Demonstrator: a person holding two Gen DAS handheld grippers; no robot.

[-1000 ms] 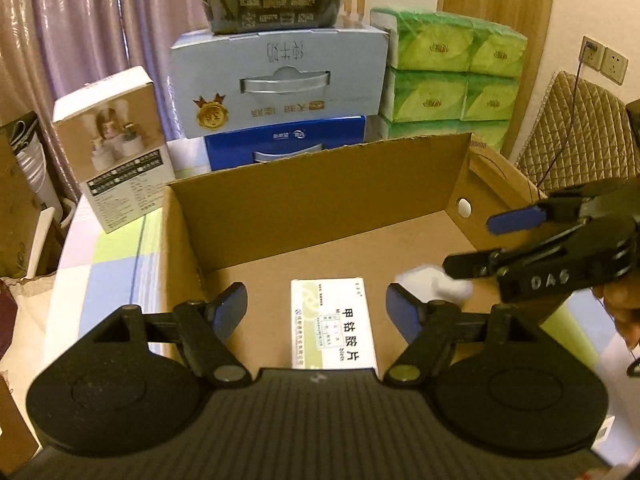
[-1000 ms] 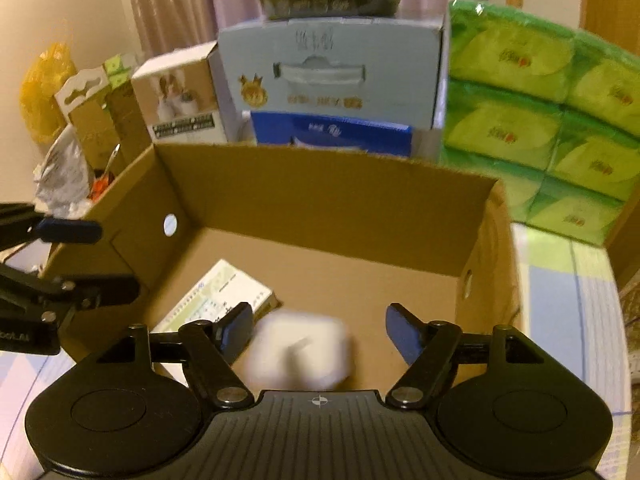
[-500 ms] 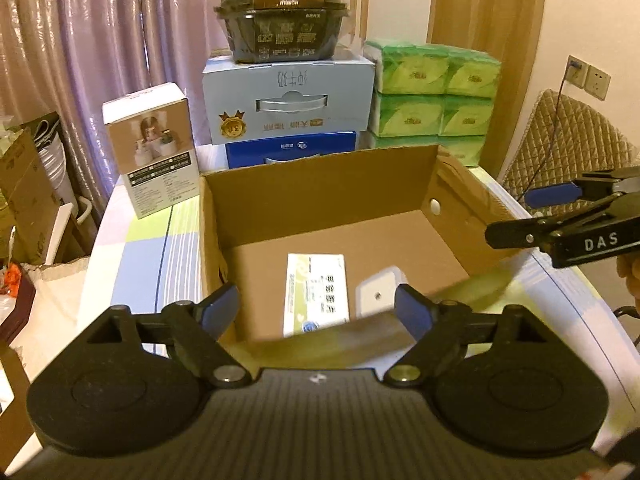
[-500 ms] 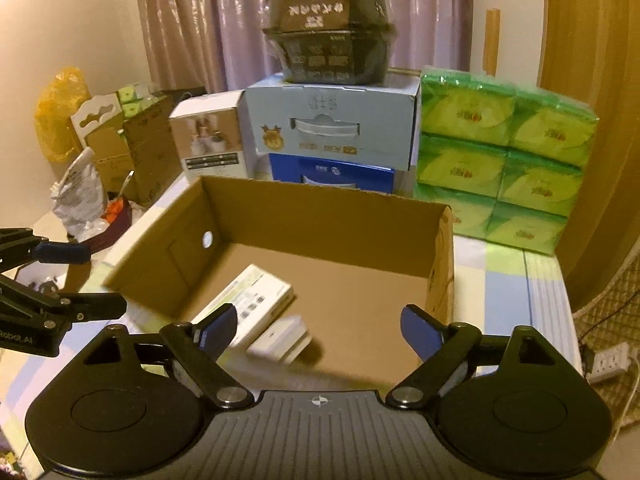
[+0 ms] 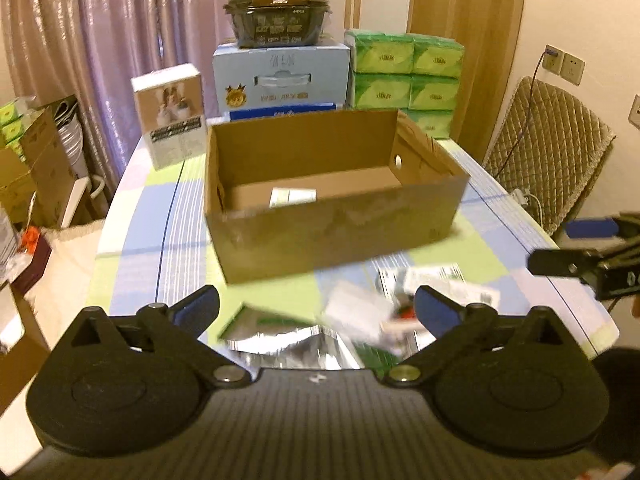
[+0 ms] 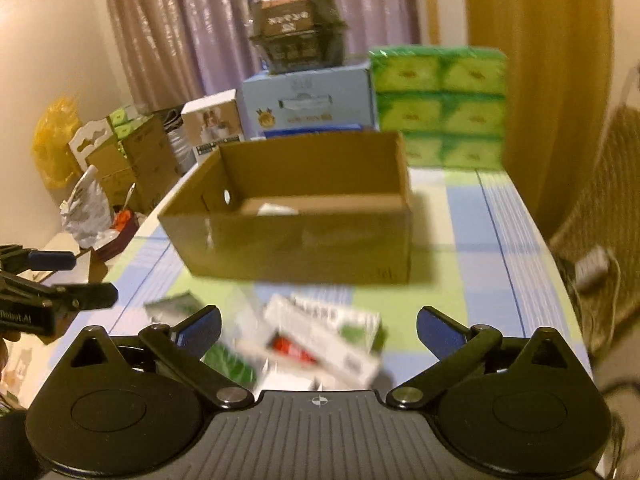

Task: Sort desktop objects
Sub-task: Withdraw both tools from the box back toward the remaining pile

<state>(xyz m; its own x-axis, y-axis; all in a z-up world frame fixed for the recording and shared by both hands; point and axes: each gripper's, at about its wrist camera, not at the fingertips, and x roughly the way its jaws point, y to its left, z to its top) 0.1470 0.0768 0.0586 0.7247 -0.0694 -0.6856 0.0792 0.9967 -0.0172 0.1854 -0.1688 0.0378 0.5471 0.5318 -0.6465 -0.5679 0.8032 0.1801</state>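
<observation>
An open cardboard box (image 5: 340,236) (image 6: 296,248) stands mid-table, with a white medicine box (image 5: 292,196) (image 6: 276,210) lying on its floor. In front of it, a blurred heap of small packages (image 5: 400,304) (image 6: 320,340) lies on the checked tablecloth, including a silver foil pouch (image 5: 280,346) and a white-green carton (image 6: 340,320). My left gripper (image 5: 316,304) hovers open above the heap, nothing between its fingers. My right gripper (image 6: 318,322) is open too, over the same heap. Each gripper shows at the edge of the other's view.
Behind the cardboard box stand a white product box (image 5: 170,114), a stack of blue cartons (image 5: 280,76) topped by a black container (image 5: 276,12), and green tissue packs (image 5: 404,76). A quilted chair (image 5: 548,156) is at the right; clutter and boxes (image 6: 120,160) lie left of the table.
Both grippers have pulled back out of the cardboard box toward the near table edge. The white item dropped from the right gripper stayed inside. The heap of packages has come into view.
</observation>
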